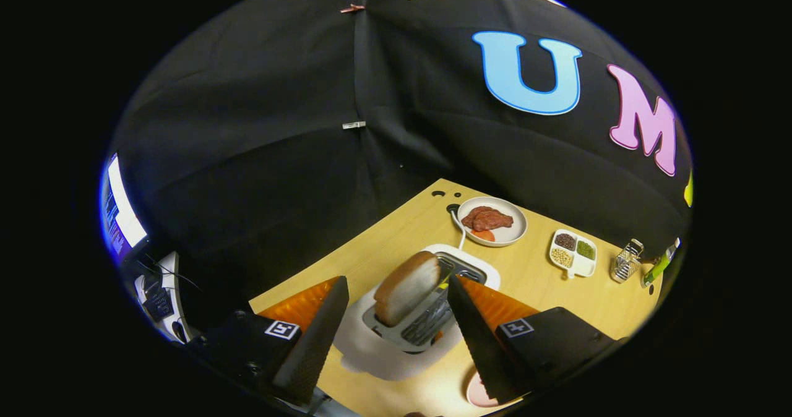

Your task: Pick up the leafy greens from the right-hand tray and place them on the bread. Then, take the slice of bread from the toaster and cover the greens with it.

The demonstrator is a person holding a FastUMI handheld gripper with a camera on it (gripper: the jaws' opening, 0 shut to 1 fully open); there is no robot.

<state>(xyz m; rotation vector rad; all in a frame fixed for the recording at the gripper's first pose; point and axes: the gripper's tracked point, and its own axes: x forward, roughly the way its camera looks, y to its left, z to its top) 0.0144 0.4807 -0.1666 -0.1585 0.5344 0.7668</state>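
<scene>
A slice of bread [406,287] stands upright in the near slot of a white toaster [396,336] on the wooden table [383,244]. My gripper [396,290] hangs open above the toaster, and the bread's top sits between the two finger tips without either touching it. The left finger [315,336] and the right finger [476,336] are black wedges with orange sides. The edge of a pink plate [476,395] peeks out under the right finger; what lies on it is hidden.
Beyond the toaster, a white plate [516,228] holds reddish meat and an orange slice. A divided white dish [574,255] with beans and seeds, a small metal rack [626,261] and a green item [657,268] stand further right. A monitor [120,216] sits off the table's left.
</scene>
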